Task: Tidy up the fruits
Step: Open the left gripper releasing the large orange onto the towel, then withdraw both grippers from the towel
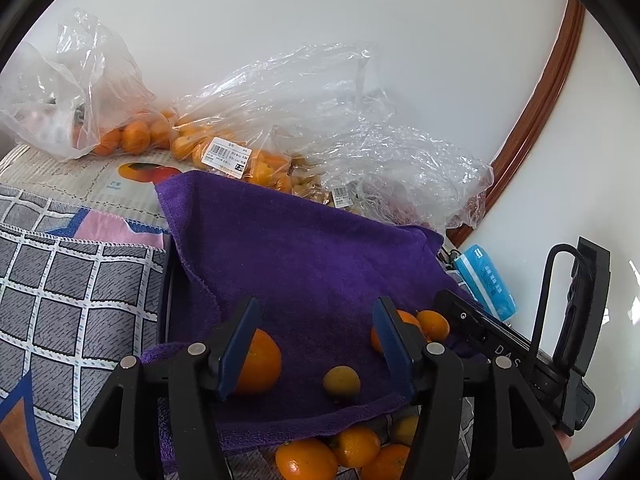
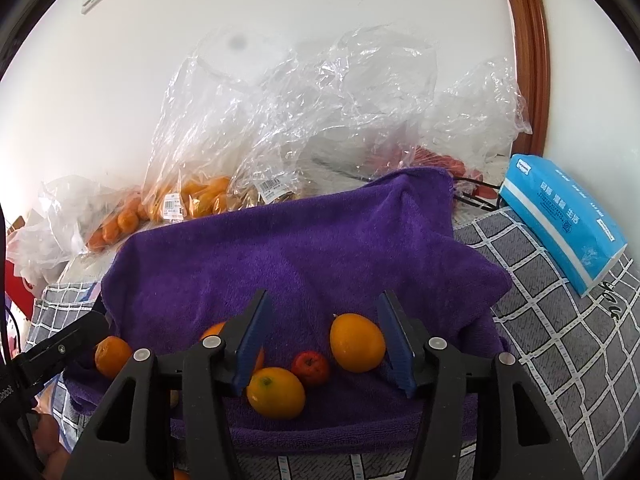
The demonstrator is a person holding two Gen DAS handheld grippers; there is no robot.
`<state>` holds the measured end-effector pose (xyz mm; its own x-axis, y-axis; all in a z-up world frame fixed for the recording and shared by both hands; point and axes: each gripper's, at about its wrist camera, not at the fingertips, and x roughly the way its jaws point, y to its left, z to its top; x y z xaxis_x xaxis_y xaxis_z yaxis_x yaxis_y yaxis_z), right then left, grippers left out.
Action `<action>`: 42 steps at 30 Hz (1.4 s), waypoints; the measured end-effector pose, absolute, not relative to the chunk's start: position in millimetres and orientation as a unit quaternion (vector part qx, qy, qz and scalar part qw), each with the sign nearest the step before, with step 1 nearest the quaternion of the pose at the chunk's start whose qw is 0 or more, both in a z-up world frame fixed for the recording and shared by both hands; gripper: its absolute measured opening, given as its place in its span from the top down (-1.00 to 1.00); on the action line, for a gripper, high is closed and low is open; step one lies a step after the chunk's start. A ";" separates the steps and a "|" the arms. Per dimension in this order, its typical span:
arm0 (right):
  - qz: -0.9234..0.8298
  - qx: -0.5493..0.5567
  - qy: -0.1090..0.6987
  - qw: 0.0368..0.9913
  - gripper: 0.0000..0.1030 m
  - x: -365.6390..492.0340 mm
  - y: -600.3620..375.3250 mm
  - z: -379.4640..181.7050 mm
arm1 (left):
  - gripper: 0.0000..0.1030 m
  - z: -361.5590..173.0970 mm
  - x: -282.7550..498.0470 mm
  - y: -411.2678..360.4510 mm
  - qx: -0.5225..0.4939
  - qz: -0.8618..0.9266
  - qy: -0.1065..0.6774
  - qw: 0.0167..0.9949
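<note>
A purple towel (image 1: 304, 248) lies spread over a raised surface, with loose fruit on it. In the left wrist view my left gripper (image 1: 318, 320) stands open over the towel. An orange (image 1: 258, 362) sits against its left finger, and a small yellow-green fruit (image 1: 341, 380) lies loose between the fingers. My right gripper (image 2: 324, 308) is open too. A yellow-orange fruit (image 2: 357, 342) rests by its right finger, with a small red fruit (image 2: 310, 368) and another orange fruit (image 2: 276, 392) lower between the fingers. Neither gripper's pads press on anything.
Clear plastic bags (image 1: 280, 92) of oranges (image 1: 136, 136) and other fruit stand against the white wall. Several oranges (image 1: 308, 458) lie below the towel's front edge. A blue tissue pack (image 2: 560, 216) rests on the checked cloth (image 2: 568, 328) at the right. A brown wooden frame (image 2: 528, 40) runs up the wall.
</note>
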<state>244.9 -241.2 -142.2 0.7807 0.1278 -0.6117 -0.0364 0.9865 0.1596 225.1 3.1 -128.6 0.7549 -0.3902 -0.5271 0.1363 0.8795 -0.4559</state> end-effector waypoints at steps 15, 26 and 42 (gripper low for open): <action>0.023 0.050 0.311 0.949 -0.12 238.8 -237.2 -136.6 | -0.14 -126.8 223.7 11.9 -0.215 -0.127 0.309 0.917; 0.013 0.044 0.297 0.954 -0.12 231.9 -235.4 -127.5 | -0.21 -122.8 218.2 13.3 -0.215 -0.122 0.299 0.922; 0.018 0.036 0.329 0.944 -0.11 192.2 -232.3 -120.3 | -0.22 -111.7 214.3 41.2 -0.269 -0.094 0.285 0.915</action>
